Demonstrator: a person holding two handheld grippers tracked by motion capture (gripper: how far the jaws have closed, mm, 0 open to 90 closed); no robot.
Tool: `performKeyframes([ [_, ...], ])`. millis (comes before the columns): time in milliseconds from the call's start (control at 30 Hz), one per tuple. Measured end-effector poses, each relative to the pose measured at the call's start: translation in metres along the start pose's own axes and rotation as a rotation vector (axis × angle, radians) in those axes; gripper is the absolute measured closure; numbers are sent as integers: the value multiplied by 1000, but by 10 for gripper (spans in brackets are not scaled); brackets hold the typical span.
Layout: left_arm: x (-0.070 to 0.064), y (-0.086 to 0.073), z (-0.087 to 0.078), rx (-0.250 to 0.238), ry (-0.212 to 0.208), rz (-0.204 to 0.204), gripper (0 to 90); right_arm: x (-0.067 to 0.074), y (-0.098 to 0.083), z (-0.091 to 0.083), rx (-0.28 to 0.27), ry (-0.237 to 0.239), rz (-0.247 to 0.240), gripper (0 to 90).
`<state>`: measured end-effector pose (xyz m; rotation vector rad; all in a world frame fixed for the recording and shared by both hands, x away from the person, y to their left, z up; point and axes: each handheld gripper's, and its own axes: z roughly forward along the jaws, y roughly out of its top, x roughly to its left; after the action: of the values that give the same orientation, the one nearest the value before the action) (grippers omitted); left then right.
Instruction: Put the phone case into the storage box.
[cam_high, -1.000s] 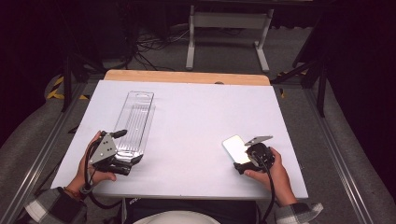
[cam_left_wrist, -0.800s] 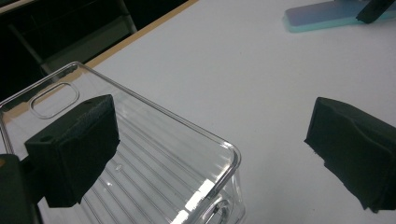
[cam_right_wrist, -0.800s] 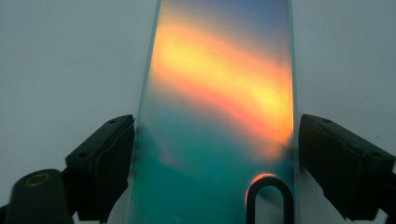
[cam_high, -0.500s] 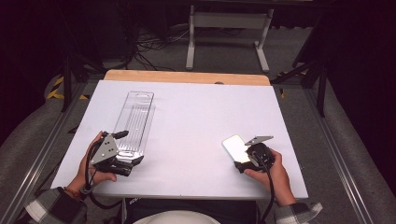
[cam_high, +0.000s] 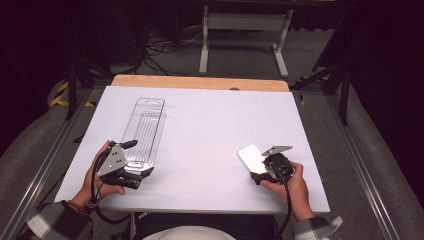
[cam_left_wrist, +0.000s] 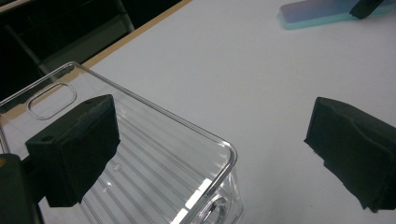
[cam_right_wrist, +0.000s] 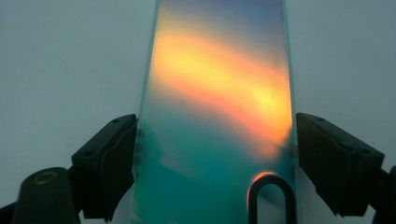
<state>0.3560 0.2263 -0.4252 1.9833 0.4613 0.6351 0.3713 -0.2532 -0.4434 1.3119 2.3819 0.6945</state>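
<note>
Phone (cam_high: 251, 156) — a flat, glossy slab with rounded corners, its face iridescent orange over teal in the right gripper view (cam_right_wrist: 219, 116); it lay on the white table (cam_high: 210, 125) at lower right of the high view. Right gripper (cam_high: 261, 169) — jaws had just been closing, black pads pressed on both long edges of the phone. Clear plastic case (cam_high: 145, 130) — long, ribbed, rigid tray with a hang-slot at its far end, at centre left; nothing inside it. Left gripper (cam_high: 134, 167) — jaws well apart, one pad (cam_left_wrist: 74, 144) over the case's near corner, the other above bare tabletop. Table edge: pale wood strip (cam_high: 200, 82).
</note>
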Motion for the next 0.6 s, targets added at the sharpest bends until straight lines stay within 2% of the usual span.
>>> performKeyframes([
  [233, 0, 0, 0, 0, -1, 0, 32, 2, 1, 1, -26, -12, -25, 168],
  [267, 0, 0, 0, 0, -1, 0, 32, 3, 1, 1, -35, -26, -33, 168],
  [467, 0, 0, 0, 0, 2, 1, 32, 5, 3, -4, -99, -40, -44, 169],
  [600, 0, 0, 0, 0, -4, -3, 32, 5, 4, -5, -102, -41, -47, 170],
])
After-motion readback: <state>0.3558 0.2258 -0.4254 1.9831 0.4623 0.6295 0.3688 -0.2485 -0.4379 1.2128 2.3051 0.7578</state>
